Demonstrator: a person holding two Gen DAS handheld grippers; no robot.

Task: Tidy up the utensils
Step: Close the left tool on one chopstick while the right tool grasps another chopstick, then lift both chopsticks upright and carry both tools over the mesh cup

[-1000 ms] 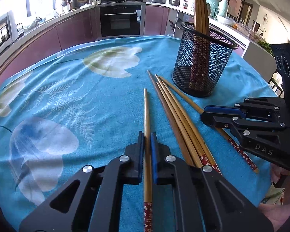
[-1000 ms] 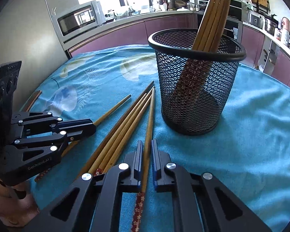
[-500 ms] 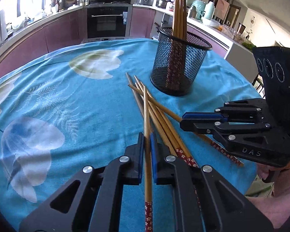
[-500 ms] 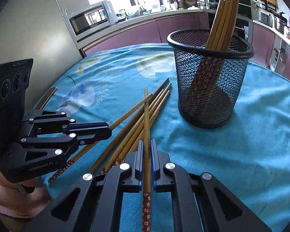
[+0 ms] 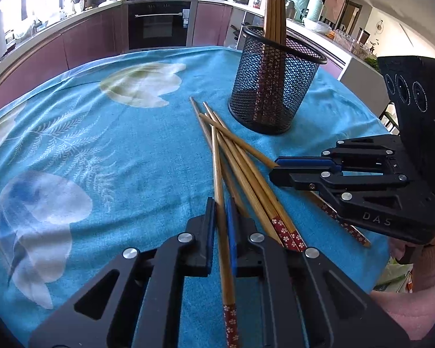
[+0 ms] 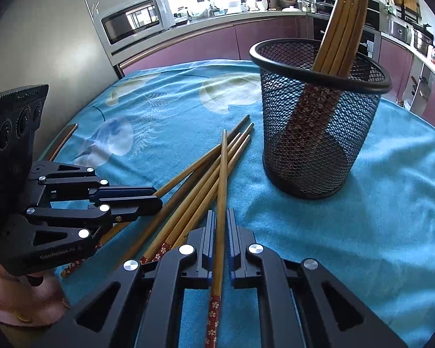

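Here the left hand-held gripper (image 5: 221,206) is clenched on a single wooden chopstick (image 5: 217,168), which runs forward between its blue pads with the red flowered end pointing back toward the camera. Its tip reaches over the loose chopsticks (image 5: 246,171) that lie fanned on the blue flower-print tablecloth (image 5: 101,133) covering the tabletop. Just right of that bundle, the right hand-held gripper (image 6: 221,226) grasps a second chopstick (image 6: 221,179) the same way, its jaws closed tight on the shaft and its tip crossing above the same heap. In the left wrist view this gripper comes in from the right edge, its fingers level with the heap's decorated ends. Further right and farther back stands the black mesh holder (image 6: 319,133), upright on the cloth, near the pile's narrow tips but apart from them. Several chopsticks (image 6: 342,26) already stand in it, leaning against its rim with their patterned ends down.
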